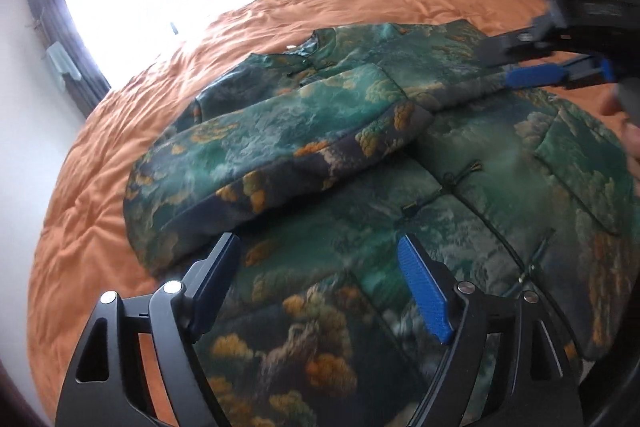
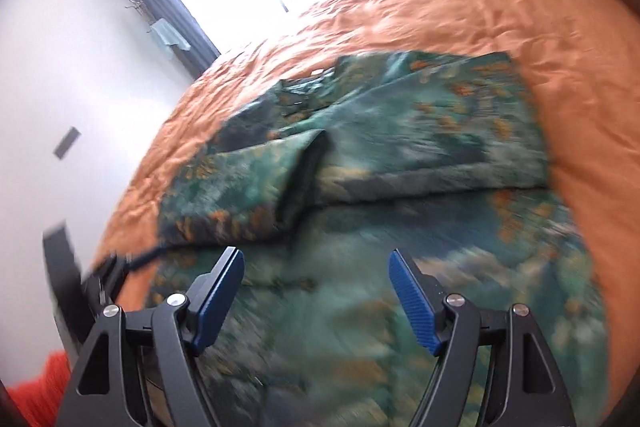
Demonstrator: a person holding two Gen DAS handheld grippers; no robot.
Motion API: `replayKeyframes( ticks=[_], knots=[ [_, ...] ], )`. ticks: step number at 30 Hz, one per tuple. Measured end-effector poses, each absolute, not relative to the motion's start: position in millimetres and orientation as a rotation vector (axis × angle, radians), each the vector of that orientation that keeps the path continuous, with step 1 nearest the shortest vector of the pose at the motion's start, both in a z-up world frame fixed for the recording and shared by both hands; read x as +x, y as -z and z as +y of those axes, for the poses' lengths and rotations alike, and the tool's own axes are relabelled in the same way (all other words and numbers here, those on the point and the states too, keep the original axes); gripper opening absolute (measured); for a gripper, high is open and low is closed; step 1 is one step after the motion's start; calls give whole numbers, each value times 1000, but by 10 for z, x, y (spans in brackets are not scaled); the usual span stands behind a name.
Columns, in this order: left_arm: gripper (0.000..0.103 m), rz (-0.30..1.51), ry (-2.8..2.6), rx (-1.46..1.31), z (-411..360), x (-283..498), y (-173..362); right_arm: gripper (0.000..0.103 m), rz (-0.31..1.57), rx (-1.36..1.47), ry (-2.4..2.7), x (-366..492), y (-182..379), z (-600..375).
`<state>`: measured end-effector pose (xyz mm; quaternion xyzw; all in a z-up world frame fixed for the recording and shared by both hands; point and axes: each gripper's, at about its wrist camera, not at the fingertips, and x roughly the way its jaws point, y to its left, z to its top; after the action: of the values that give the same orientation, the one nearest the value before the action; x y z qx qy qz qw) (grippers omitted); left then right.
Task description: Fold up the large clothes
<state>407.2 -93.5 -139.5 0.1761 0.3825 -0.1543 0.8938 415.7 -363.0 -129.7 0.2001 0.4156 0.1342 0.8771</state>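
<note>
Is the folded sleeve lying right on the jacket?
Touching. In the left wrist view the folded sleeve rests flat across the jacket front, with no gap beneath it.

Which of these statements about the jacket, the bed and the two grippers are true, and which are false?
1. The jacket lies on an orange bedcover. True.
2. Both sleeves are spread out flat to the sides. False: one sleeve is folded across the front.
3. The left gripper is open and holds nothing. True.
4. The right gripper is shut on the collar. False: it is open, with no cloth between its pads.
5. The jacket is plain white. False: it is green with orange patches.
</note>
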Motion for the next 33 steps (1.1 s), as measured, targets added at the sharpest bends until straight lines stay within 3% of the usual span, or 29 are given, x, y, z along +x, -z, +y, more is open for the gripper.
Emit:
replayKeyframes(
  ticks=[7, 9, 10, 11, 13, 17, 23, 25, 29, 33],
  knots=[
    [84, 790, 259, 227, -391, 3814, 1252, 76, 1013, 544, -353, 5021, 1732, -3219],
    [84, 793, 231, 208, -271, 3798, 1263, 54, 1038, 533, -368, 5105, 1814, -3079],
    [84, 794, 219, 199, -218, 3801, 1265, 26, 1049, 499, -356, 5128, 1821, -3006],
    [84, 795, 208, 188, -172, 3809, 1270, 19, 1042, 449, -329, 5133, 1775, -2951],
    [84, 797, 191, 159, -104, 3847, 1255, 17, 969, 357, -327, 5115, 1586, -2855],
    [84, 799, 177, 115, -15, 3900, 1262, 17, 849, 269, -294, 5198, 1297, -2860],
    [84, 831, 166, 113, 14, 4001, 1357, 19, 970, 221, -221, 5422, 1797, -2895],
    [84, 850, 169, 103, 61, 4092, 1380, 24, 966, 202, -217, 5360, 1883, -2890],
    [84, 884, 174, 20, 261, 4493, 1339, 54, 954, 205, -178, 5280, 1778, -2930],
    [89, 890, 184, -39, 332, 5043, 1266, 54, 821, 98, -157, 5118, 1399, -2923]
  ],
)
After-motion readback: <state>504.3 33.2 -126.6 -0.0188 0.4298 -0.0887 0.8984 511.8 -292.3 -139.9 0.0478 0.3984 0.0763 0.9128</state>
